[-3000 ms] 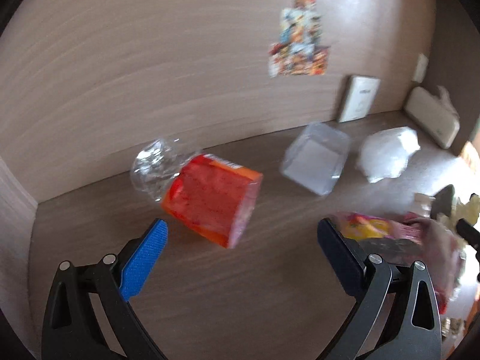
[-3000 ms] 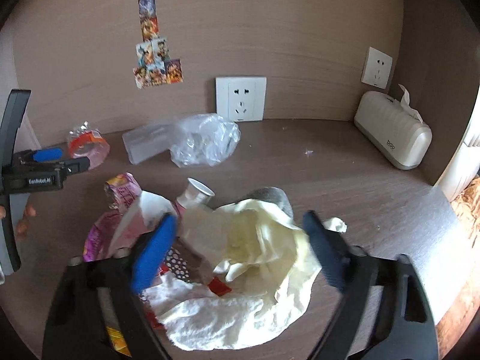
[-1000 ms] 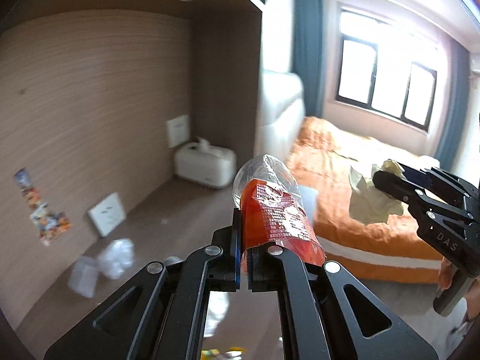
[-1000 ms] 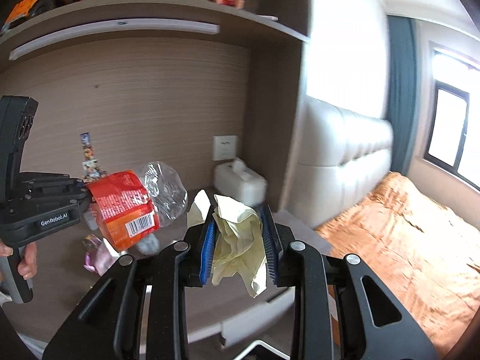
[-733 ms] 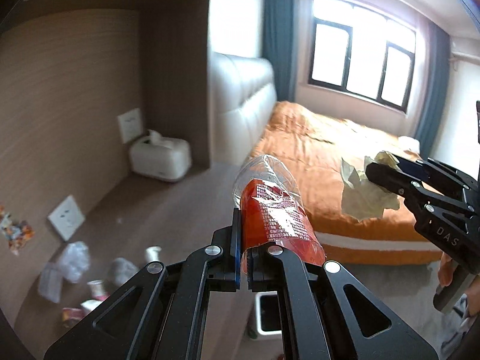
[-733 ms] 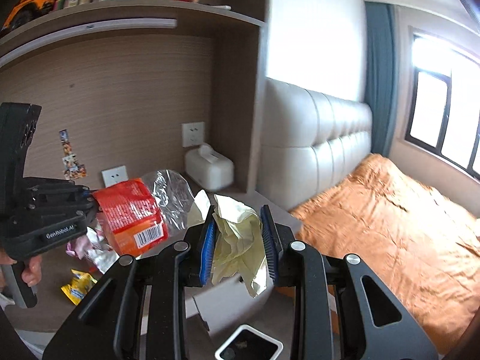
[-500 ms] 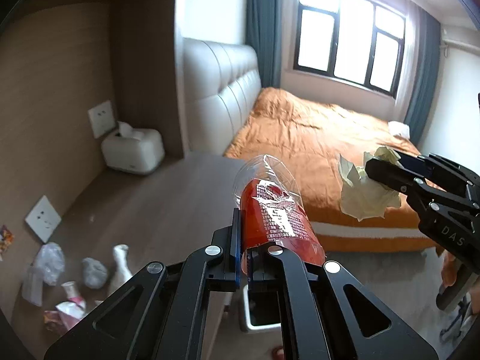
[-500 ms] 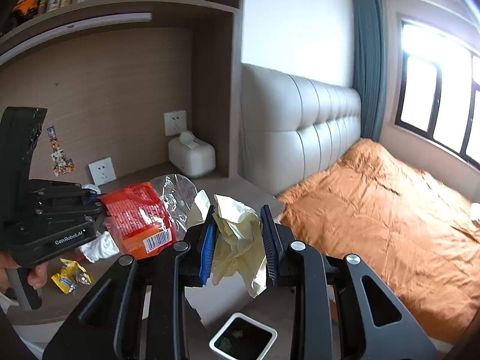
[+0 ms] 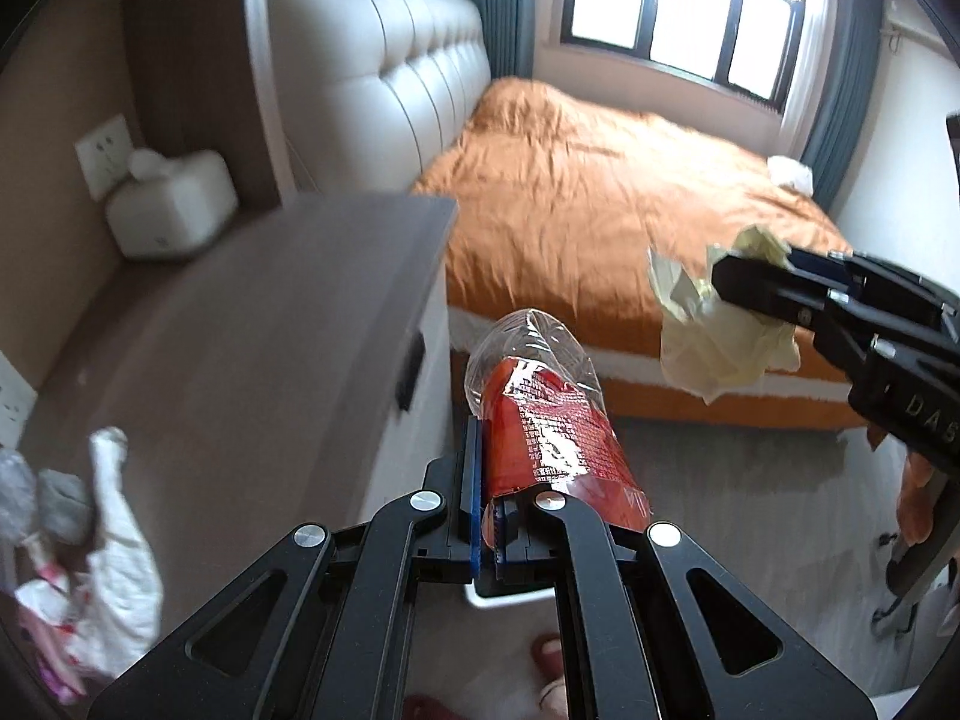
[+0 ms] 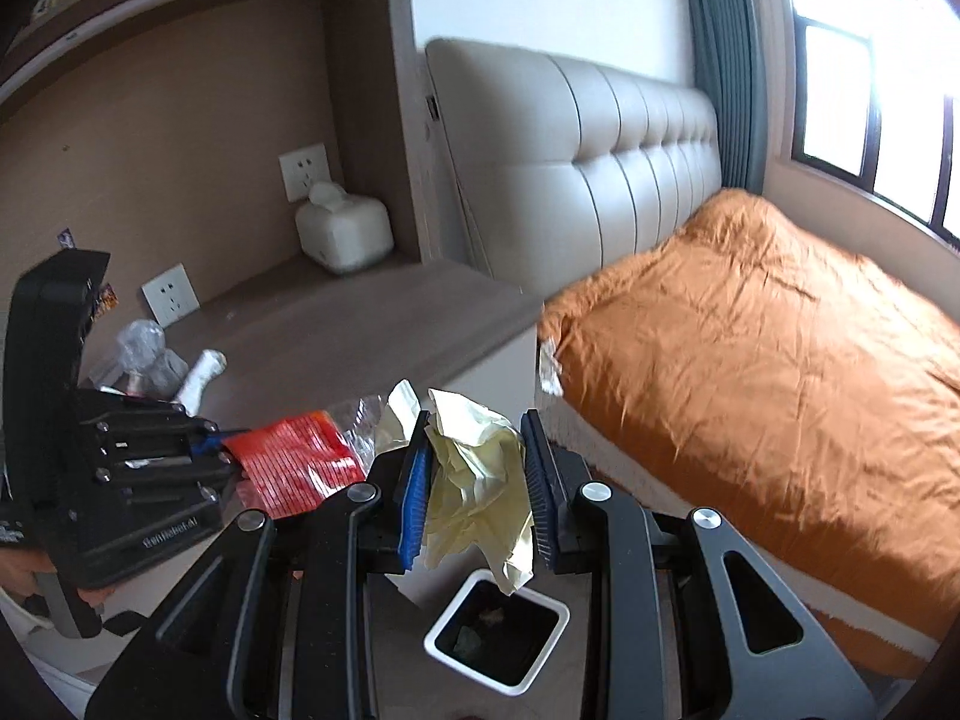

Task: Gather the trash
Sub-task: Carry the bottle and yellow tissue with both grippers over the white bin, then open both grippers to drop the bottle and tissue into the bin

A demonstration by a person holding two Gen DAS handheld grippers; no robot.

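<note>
A: Trash, two items in transit. Item one: crushed plastic bottle with red label, lower centre of the left wrist view, clamped flat between the fully closed jaws of the left gripper. Item two: pale yellow crumpled paper, centre-bottom of the right wrist view, pinched between the blue pads of the right gripper.

B: Change since the earlier entries?

A: Three seconds ago both claws stood apart over litter on the desk. Both have since closed on their items and swung off the desk toward the bed, tilting downward. White-rimmed bin now shows at the bottom of the right wrist view, directly beneath the hanging paper.

B: Meaning for the task?

A: Judged: carry nearly done, drop comes next. Paper appears lined up over the bin; the bottle's line is harder to tell. Remaining litter sits lower left of the left wrist view, so further trips are likely.
</note>
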